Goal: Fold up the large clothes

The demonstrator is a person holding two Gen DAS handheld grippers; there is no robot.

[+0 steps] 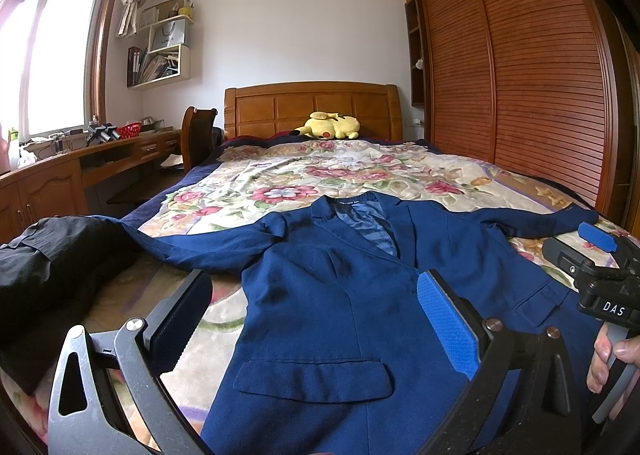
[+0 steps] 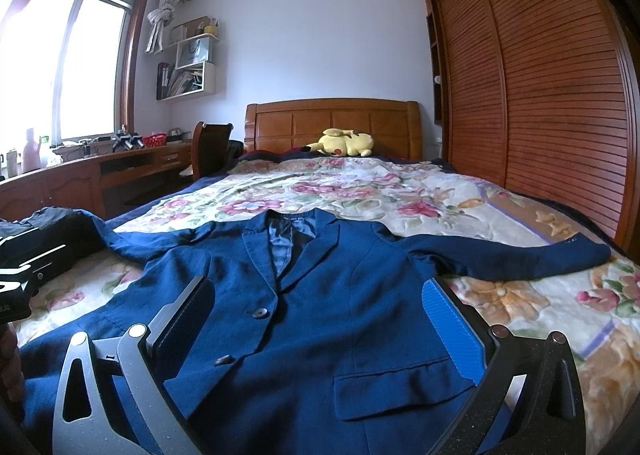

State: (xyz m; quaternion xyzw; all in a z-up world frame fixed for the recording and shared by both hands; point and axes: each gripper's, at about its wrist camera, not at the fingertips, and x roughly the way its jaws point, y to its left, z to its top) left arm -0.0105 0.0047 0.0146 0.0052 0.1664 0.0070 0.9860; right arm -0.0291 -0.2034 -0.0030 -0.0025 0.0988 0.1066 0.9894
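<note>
A navy blue suit jacket (image 1: 340, 295) (image 2: 320, 295) lies face up on the floral bedspread, collar toward the headboard, both sleeves spread out sideways. My left gripper (image 1: 316, 287) hovers open over the jacket's left front panel, near its flap pocket (image 1: 316, 375). My right gripper (image 2: 320, 295) hovers open over the jacket's right front panel, with the two buttons (image 2: 258, 313) between its fingers in view. Neither holds anything. In the left wrist view the right gripper's body (image 1: 600, 279) shows at the right edge with a hand (image 1: 616, 363) on it.
A black garment (image 1: 52, 275) lies on the bed to the left. A yellow plush toy (image 1: 326, 125) rests by the wooden headboard (image 2: 332, 127). A louvred wardrobe (image 2: 540, 95) runs along the right, a wooden desk (image 1: 80, 167) and chair (image 1: 198, 135) along the left.
</note>
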